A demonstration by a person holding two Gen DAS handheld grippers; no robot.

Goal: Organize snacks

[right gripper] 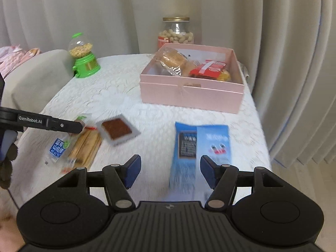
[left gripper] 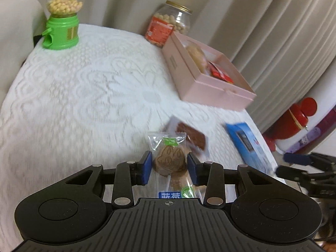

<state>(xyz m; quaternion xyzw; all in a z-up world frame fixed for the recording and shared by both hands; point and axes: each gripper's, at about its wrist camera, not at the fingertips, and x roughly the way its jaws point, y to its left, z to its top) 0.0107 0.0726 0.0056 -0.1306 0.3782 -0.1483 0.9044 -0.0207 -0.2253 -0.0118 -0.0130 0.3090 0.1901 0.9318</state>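
Jaws of left gripper (left gripper: 169, 166) clamp cookie packet (left gripper: 170, 159) near table edge (left gripper: 271, 157).

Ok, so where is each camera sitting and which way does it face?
Left wrist: on the left tool, looking along its fingers across the lace-covered table at a wrapped cookie between them; right tool at the right edge.
Right wrist: on the right tool, open, facing the blue packet and pink box.
Shared: pink box, peanut jar, green dispenser.
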